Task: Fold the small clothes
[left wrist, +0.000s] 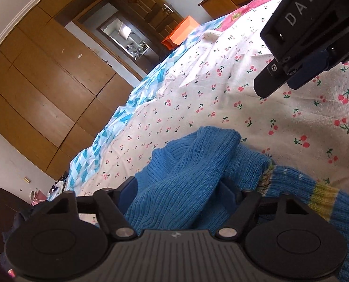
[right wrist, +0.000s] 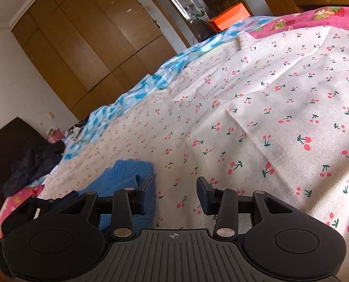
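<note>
A small blue knitted sweater (left wrist: 193, 164) with yellow cuff stripes lies bunched on the cherry-print bed sheet (left wrist: 221, 98). My left gripper (left wrist: 178, 195) has its jaws apart with a fold of the sweater lying between them; whether they press on it I cannot tell. My right gripper (right wrist: 176, 195) is open and empty just above the sheet (right wrist: 256, 108), with the sweater's edge (right wrist: 125, 176) beside its left finger. The right gripper also shows in the left wrist view (left wrist: 280, 84) at the upper right, above the sheet.
A blue-and-white checked cover (left wrist: 118, 122) runs along the bed's far edge. A pink printed quilt (right wrist: 315, 18) lies at the head. An orange box (left wrist: 181, 31), wooden wardrobes (left wrist: 45, 82) and a dark pile of clothes (right wrist: 33, 164) stand beyond the bed.
</note>
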Motion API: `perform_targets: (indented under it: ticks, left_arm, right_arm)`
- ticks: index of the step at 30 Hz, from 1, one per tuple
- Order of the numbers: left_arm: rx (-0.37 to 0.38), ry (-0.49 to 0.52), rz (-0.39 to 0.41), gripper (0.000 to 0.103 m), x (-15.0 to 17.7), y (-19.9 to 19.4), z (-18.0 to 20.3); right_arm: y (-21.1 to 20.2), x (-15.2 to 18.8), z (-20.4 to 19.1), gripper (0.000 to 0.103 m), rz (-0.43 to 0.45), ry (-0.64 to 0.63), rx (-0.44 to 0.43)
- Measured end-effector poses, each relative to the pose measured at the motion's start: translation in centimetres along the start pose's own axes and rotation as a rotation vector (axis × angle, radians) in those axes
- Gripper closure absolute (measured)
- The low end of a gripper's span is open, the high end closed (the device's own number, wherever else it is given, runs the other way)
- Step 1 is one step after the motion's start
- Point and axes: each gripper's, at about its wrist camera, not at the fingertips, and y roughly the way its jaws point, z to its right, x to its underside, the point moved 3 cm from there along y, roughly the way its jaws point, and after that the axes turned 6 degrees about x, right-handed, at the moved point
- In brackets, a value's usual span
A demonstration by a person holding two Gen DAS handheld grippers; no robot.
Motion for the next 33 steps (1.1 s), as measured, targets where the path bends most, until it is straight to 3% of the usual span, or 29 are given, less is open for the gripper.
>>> perform_targets:
  ticks: [5, 9, 13, 17, 23, 26, 33]
  left_arm:
    - [0.017, 0.016, -0.017, 0.052, -0.5, 0.6, 0.7]
    - [0.100, -0.191, -0.035, 0.065, -0.6, -0.3, -2.5]
    - [0.184, -0.390, -0.067, 0.069, -0.3, -0.1, -5.3]
    - [0.218, -0.533, -0.092, 0.071, 0.3, 0.5, -7.0]
    - [0.214, -0.440, -0.083, 0.069, 0.4, -0.3, -4.6]
    - [0.209, -0.441, -0.046, 0.065, -0.5, -0.7, -4.6]
    - [0.152, -0.339, -0.035, 0.058, -2.3, 1.3, -2.8]
  right_arm:
    - [-0.2, -0.2, 0.3, 0.062, 0.010, 0.014, -0.007]
    - [-0.3, -0.2, 0.2, 0.062, 0.012, 0.008, -0.013]
    - [-0.3, -0.1, -0.2, 0.062, 0.007, -0.008, -0.024]
    - [-0.3, 0.1, -0.4, 0.062, 0.006, -0.023, -0.018]
    - [-0.2, 0.3, -0.5, 0.062, -0.003, -0.027, -0.016]
    - [-0.2, 0.3, -0.7, 0.062, -0.002, -0.032, -0.023]
    - [-0.2, 0.2, -0.6, 0.062, -0.006, -0.024, -0.034]
